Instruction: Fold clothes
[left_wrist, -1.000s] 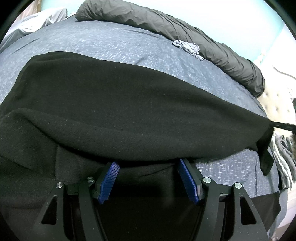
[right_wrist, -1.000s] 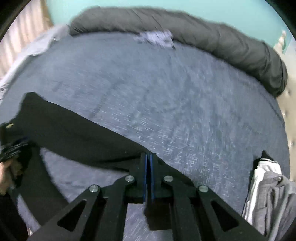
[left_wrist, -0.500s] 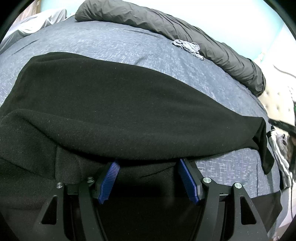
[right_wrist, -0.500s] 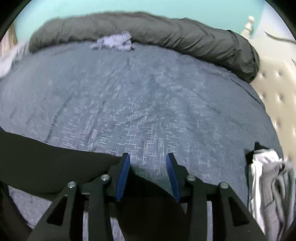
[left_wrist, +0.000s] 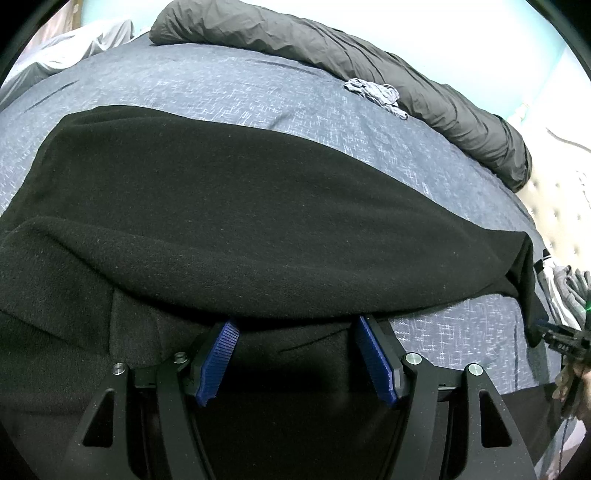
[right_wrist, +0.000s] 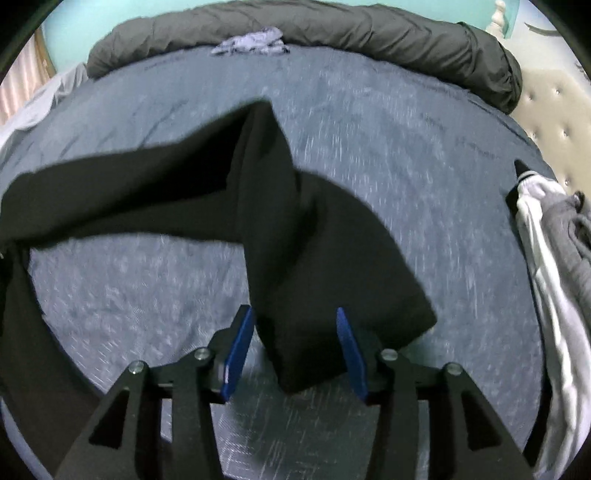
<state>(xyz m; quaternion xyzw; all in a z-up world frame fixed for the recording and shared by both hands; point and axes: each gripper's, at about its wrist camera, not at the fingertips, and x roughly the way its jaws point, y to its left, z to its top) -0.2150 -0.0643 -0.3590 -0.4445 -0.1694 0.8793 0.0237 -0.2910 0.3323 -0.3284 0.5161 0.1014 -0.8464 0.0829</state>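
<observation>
On my left wrist view, the left tongs (left_wrist: 295, 343) stand wide open, gripping nothing; the black garment (left_wrist: 236, 221) spreads over the bed (left_wrist: 221, 85) just ahead of their tips. On my right wrist view, the right tongs (right_wrist: 295, 325) gape open, a garment end (right_wrist: 317, 295) lying loose between them.

a rolled dark grey duvet (right_wrist: 369, 33) lies along the far edge of the blue-grey bedspread (right_wrist: 424, 155), beside a tufted headboard (right_wrist: 554, 107).
</observation>
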